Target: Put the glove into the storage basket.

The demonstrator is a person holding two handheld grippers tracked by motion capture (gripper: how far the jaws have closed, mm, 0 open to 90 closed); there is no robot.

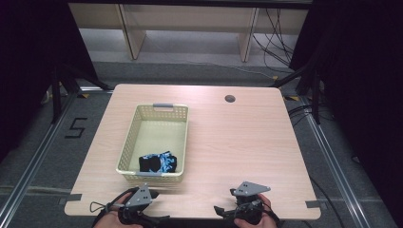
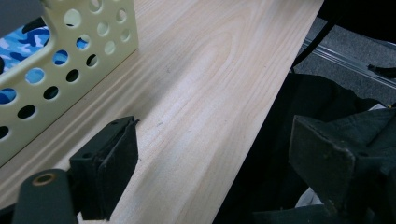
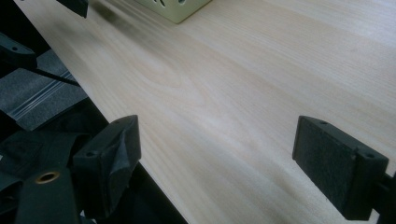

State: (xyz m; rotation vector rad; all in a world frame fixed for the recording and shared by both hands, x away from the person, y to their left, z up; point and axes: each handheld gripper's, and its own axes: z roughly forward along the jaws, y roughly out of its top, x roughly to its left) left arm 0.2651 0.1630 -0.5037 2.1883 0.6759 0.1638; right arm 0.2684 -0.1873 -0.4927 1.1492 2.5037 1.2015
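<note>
Nearest the high camera, at the table's near edge, the person's two hands hold the grippers, each topped by a grey three-cornered plate. The left gripper (image 1: 135,202) sits at the near left, just in front of the basket's near wall; in the left gripper view its two black jaws stand wide apart with nothing between them, one jaw over the wood and the other hanging past the table's edge above dark fabric. The right gripper (image 1: 244,199) sits at the near right, well apart from the left one; in the right gripper view its jaws are likewise spread wide and hold nothing, with bare wood grain between them and the table's edge running beneath the left-hand jaw. The pale yellow perforated basket (image 1: 130,142) stands on the left half of the light wooden table (image 1: 237,142), its long side running away from the person, with a grey handle at the far end and another at the near end. Inside it, against the near wall, lies a bundled piece of blue camouflage and black cloth (image 1: 158,162); the same blue pattern shows through the basket's round holes in the left gripper view. A corner of the basket shows at the top of the right gripper view. A small round hole (image 1: 230,99) sits in the table near its far edge.
</note>
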